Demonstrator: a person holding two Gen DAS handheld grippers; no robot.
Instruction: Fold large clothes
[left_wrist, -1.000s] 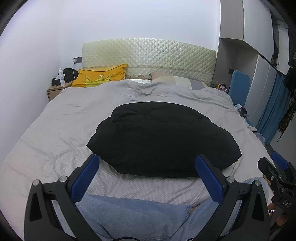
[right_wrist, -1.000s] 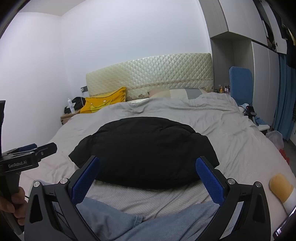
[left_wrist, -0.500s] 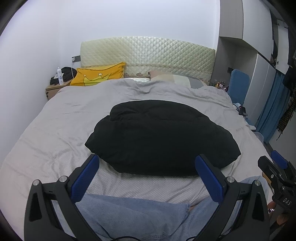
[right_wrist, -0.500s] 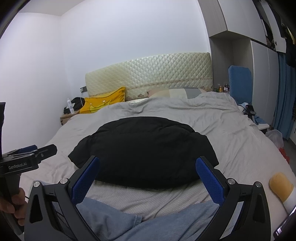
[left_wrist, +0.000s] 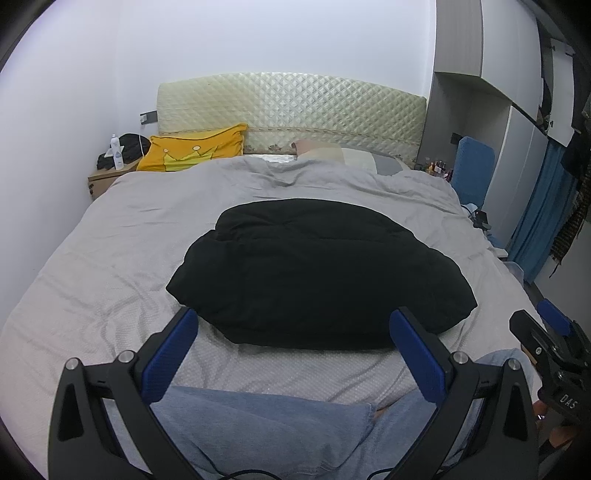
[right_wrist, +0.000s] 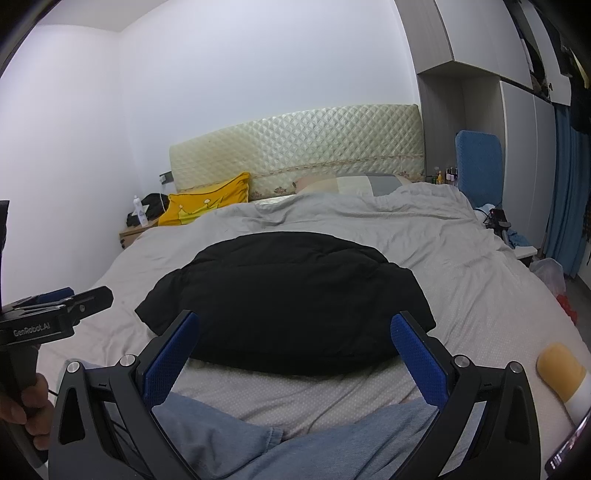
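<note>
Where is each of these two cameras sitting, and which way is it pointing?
Left wrist: on the left gripper, facing the headboard over the black garment; the right gripper shows at its right edge.
Right wrist: on the right gripper, facing likewise; the left gripper and hand show at left.
Shared: garment, bed, yellow pillow, jeans.

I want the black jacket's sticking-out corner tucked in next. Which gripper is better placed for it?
Probably the left gripper. The black jacket pokes out a corner on its left side, nearer that gripper. The right gripper is open too, but sits toward the jacket's other end.
</note>
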